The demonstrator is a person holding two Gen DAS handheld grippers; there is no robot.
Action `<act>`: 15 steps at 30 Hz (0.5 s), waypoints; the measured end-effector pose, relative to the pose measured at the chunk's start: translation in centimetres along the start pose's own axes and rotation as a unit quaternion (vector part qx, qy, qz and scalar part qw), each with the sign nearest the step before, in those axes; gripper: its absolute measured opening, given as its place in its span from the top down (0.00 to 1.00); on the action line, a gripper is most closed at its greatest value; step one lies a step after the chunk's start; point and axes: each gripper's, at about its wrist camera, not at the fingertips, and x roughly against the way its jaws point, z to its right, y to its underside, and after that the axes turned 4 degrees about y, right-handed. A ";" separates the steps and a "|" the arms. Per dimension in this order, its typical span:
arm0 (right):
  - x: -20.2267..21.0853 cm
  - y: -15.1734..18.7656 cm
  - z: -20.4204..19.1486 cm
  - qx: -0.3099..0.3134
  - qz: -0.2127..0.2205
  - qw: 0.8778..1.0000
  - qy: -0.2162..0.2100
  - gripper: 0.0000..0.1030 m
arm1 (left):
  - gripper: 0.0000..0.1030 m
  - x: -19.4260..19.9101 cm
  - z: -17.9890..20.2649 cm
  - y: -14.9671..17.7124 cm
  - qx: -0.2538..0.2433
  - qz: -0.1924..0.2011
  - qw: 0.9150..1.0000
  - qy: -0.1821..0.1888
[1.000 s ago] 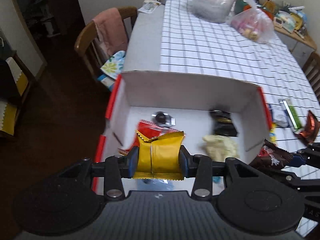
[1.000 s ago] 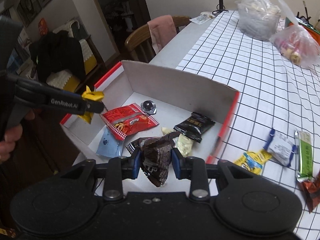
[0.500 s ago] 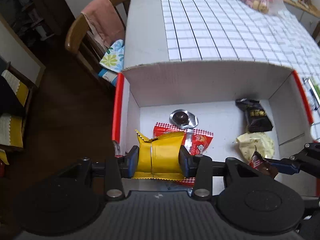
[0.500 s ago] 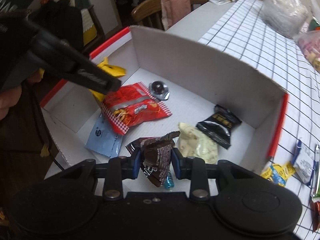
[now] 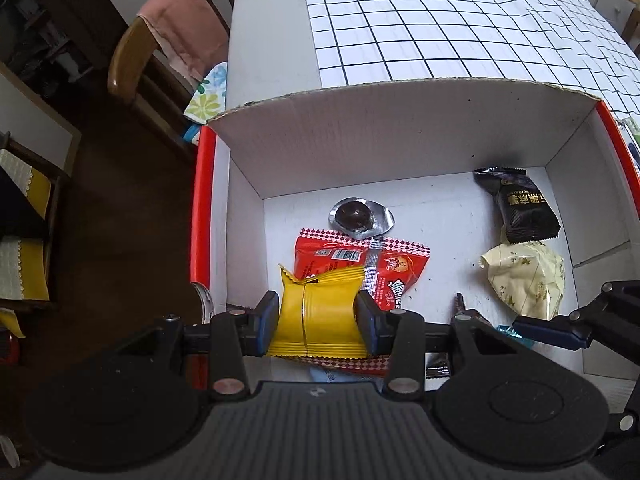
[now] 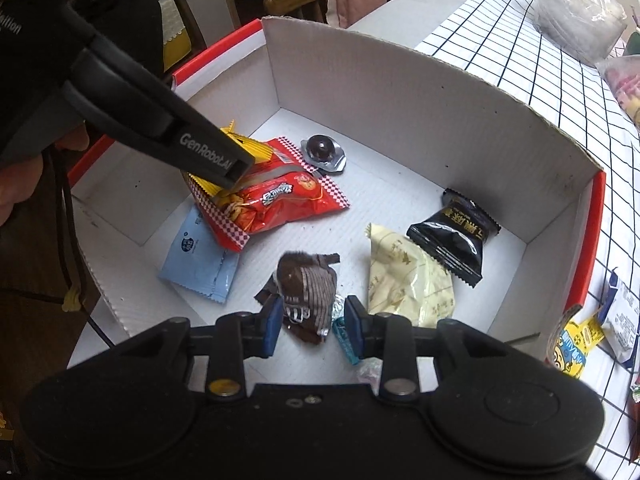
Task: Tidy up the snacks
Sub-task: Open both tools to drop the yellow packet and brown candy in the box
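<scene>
Left gripper (image 5: 318, 318) clamps a yellow snack packet (image 5: 318, 312) above the red snack bag (image 6: 276, 200) inside the white cardboard box (image 6: 400, 92). Right gripper (image 6: 310, 326) has parted fingers, loose around a brown wrapped snack (image 6: 306, 288) on the box floor. Nearby lie a black packet (image 6: 456, 236) and cream packet (image 6: 404, 280).

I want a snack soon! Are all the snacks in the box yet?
Not yet. The white box already holds a red packet, black packet, cream packet and others. The left gripper clamps a yellow packet over it; the right gripper has opened around a brown packet. A few snacks remain on the table.
</scene>
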 end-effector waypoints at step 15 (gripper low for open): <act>6.0 0.5 1.8 -0.042 0.074 0.996 -0.027 0.50 | 0.51 3.3 -0.2 1.6 0.019 0.049 0.998 0.018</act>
